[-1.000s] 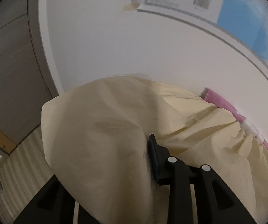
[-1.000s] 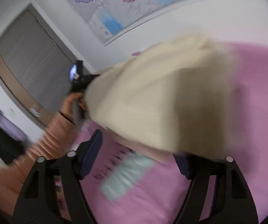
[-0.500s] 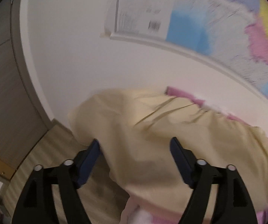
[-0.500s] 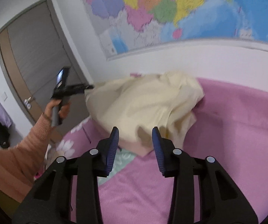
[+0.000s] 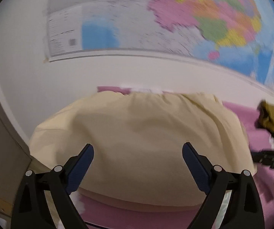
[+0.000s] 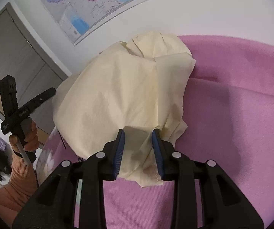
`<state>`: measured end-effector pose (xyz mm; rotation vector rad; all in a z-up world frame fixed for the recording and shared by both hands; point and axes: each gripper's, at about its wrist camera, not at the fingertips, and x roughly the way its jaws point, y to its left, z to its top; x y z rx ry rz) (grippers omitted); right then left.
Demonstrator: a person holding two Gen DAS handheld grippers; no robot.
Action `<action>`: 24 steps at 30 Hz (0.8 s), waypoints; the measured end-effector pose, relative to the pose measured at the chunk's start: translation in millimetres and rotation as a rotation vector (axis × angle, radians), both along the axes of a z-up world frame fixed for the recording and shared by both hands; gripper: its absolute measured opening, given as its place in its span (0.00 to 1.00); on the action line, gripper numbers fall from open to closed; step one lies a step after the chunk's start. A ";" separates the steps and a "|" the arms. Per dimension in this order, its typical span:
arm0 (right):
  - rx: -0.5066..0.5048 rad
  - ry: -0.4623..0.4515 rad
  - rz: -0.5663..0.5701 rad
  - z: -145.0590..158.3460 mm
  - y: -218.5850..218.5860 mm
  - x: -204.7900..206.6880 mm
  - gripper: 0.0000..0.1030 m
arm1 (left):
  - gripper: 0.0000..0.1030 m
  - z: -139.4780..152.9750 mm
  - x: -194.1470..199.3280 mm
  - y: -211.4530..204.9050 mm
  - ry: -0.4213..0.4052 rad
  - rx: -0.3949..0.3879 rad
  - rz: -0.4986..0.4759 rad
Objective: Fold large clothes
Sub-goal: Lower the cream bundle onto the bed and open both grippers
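A large pale yellow garment [image 5: 140, 133] lies in a loose heap on the pink bed cover [image 6: 232, 114]. It also shows in the right wrist view [image 6: 121, 87]. My left gripper [image 5: 138, 148] is wide open and empty, held just before the heap's near side. My right gripper [image 6: 138, 133] is open, with its jaws either side of a fold at the heap's near edge, not closed on it. The left gripper's body also shows in the right wrist view [image 6: 20, 108], held in a hand at the far left.
A white wall with a coloured map [image 5: 175, 19] runs behind the bed. A grey door [image 6: 10, 57] stands to the left. A dark olive garment [image 5: 270, 118] lies on the bed at the right. The bed's left edge drops to the floor.
Both grippers have let go of the yellow garment, which dropped from the air onto the bed. The left gripper opened wide and drew back. The right gripper moved down to the heap's near edge.
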<state>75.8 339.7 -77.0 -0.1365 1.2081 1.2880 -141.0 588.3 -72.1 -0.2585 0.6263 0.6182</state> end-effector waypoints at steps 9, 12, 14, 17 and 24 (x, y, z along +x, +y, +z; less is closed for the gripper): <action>0.152 -0.173 0.001 65.5 11.3 -0.6 0.40 | 0.88 -1.1 16.1 -29.4 0.006 0.027 -0.014; 0.153 -0.159 0.000 63.4 30.0 3.6 0.41 | 0.88 -4.8 23.2 -37.1 0.014 0.026 -0.027; 0.122 -0.167 -0.004 53.7 45.6 6.5 0.40 | 0.88 -7.4 27.1 -41.7 0.027 0.040 -0.025; 0.054 -0.093 0.014 23.1 63.1 8.9 0.39 | 0.88 -10.4 28.8 -44.4 0.025 0.031 -0.028; 0.019 -0.055 -0.003 3.5 55.0 7.9 0.43 | 0.89 -15.7 31.4 -44.7 0.038 0.022 -0.015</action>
